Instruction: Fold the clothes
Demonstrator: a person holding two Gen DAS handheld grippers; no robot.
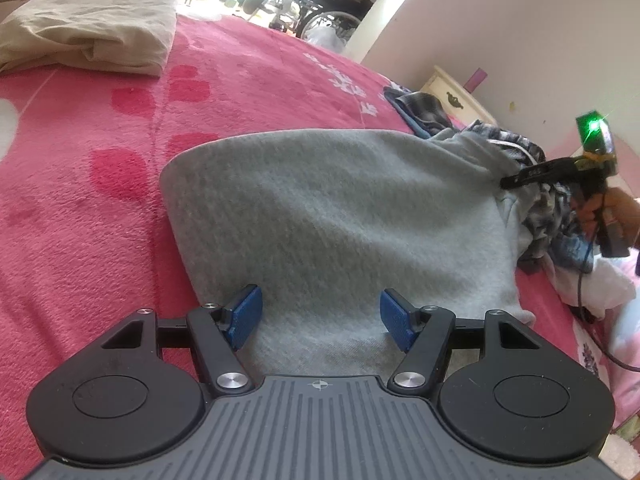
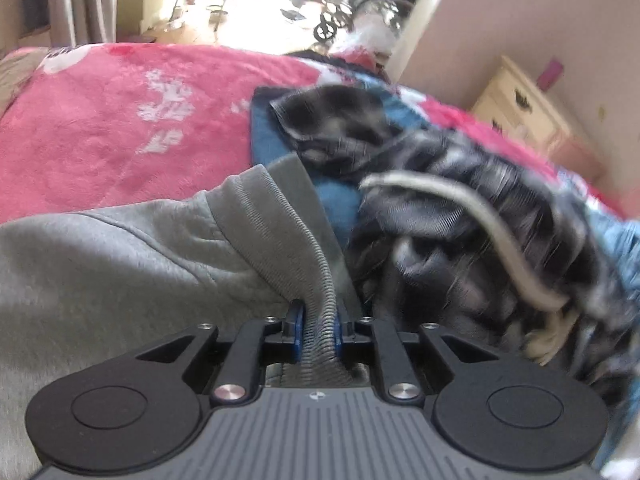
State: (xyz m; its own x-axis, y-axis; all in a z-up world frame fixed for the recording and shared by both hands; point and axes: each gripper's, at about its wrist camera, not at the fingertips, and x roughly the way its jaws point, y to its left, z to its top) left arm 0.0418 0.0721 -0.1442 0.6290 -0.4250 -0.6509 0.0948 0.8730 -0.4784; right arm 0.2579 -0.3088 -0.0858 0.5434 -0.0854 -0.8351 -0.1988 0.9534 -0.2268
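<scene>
Left wrist view
Left gripper [image 1: 320, 316]: at lower centre of the frame, blue-padded fingers spread wide, nothing between them; the tips hover over the near edge of the garment.
Grey fleece sweatshirt [image 1: 328, 216]: lies across the middle of the frame on the pink plush bedspread [image 1: 100, 168], a smooth rounded fold toward the upper left, its right end bunched.
Right gripper [image 1: 510, 180]: at the right edge, held by a hand [image 1: 616, 208], black tip at the bunched right end of the sweatshirt; closure cannot be judged from here. A green light glows on top of it.
Beige folded cloth [image 1: 88, 28]: upper left of the frame, well apart from the sweatshirt.
Black-and-white patterned clothes pile [image 1: 536, 216]: right of the sweatshirt, touching it.
Cream bedside cabinet [image 1: 452, 96]: upper right, against the wall.

Right wrist view
Right gripper [image 2: 319, 330]: lower centre, fingers pressed close together, pinching the ribbed grey hem band [image 2: 288, 216] of the sweatshirt.
Sweatshirt [image 2: 100, 264]: fills the left and lower left.
Patterned pile [image 2: 460, 216]: centre right, blurred, with a pale cord [image 2: 472, 208] across it, lying on blue fabric [image 2: 272, 140].
Bedspread [image 2: 100, 112]: upper left.
</scene>
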